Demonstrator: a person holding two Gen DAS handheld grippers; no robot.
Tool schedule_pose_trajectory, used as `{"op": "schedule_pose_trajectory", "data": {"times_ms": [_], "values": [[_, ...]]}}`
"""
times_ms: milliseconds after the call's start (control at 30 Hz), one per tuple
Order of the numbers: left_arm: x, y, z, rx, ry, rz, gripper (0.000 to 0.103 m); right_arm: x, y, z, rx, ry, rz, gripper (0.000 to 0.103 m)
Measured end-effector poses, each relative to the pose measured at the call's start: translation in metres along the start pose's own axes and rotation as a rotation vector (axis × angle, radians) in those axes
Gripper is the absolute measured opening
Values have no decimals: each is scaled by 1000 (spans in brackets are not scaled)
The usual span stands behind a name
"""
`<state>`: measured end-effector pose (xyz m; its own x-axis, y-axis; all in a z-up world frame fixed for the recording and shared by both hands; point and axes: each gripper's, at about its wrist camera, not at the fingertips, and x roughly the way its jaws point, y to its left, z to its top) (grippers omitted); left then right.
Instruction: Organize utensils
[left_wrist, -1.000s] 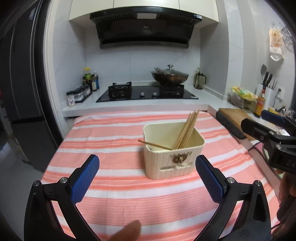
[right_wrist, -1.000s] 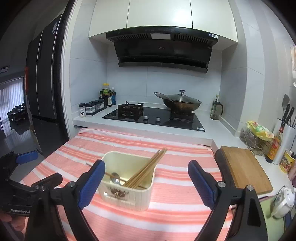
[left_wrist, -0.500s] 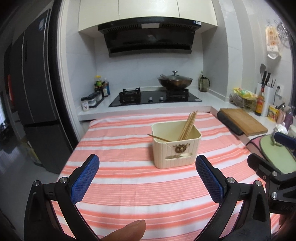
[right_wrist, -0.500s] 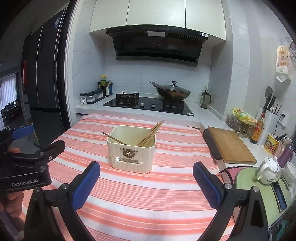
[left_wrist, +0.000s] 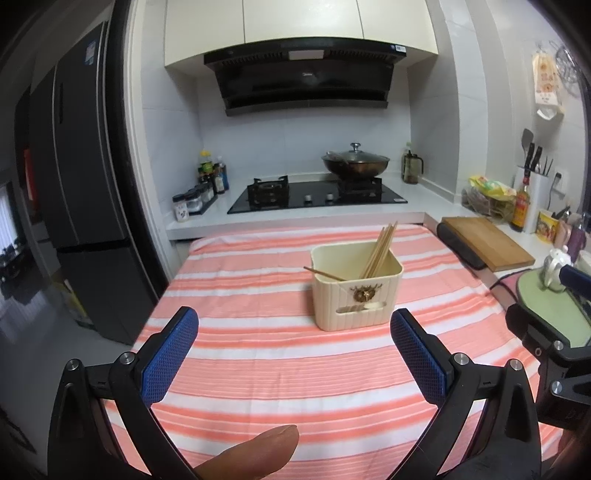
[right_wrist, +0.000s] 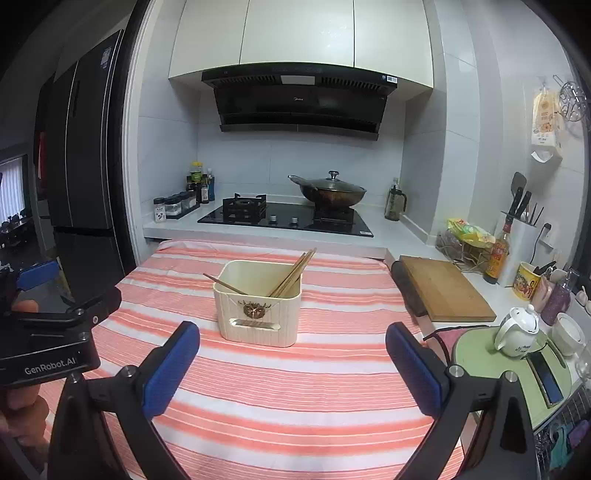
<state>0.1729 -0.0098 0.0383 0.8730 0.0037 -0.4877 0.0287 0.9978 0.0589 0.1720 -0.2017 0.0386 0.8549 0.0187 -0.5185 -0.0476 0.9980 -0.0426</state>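
Seemingly finished: chopsticks (left_wrist: 380, 249) standing in the cream holder (right_wrist: 258, 306) at frame centre on the striped table (left_wrist: 258, 354), left tongs (left_wrist: 293, 354) and right tongs (right_wrist: 291, 362) spread apart, empty, probably nothing left but withdrawing.

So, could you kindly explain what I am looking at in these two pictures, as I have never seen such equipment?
There is no robot here: a person holds a two-finger gripper in each hand, and each carries a fisheye camera looking forward along its blue-padded fingers. One picture comes from the left gripper, the other from the right gripper. Both are open and hold nothing. Ahead, on the striped cloth, stands a cream utensil box containing a bundle of chopsticks leaning to the right, with one thin wooden handle poking out on the left. In the right gripper's picture, the other device shows at the left edge.
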Motion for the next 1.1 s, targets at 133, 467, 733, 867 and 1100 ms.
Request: {"op": "schedule_pose_trajectory", "data": {"times_ms": [133,467,733,867,1100], "values": [[-3,-3,2,11,7,4,103,-5,2,3,-5,6,-16,103],[-4,-6,1,14,21,18,103,-1,-3,1,22,44,-9,103],[-2,-4,0,6,24,32,103,0,-3,-2,30,57,-3,103],[-3,-2,-1,3,17,36,103,1,-1,-4,41,71,10,103],[-3,-2,-1,-8,21,30,103,-8,1,-2,44,58,33,103]]}}
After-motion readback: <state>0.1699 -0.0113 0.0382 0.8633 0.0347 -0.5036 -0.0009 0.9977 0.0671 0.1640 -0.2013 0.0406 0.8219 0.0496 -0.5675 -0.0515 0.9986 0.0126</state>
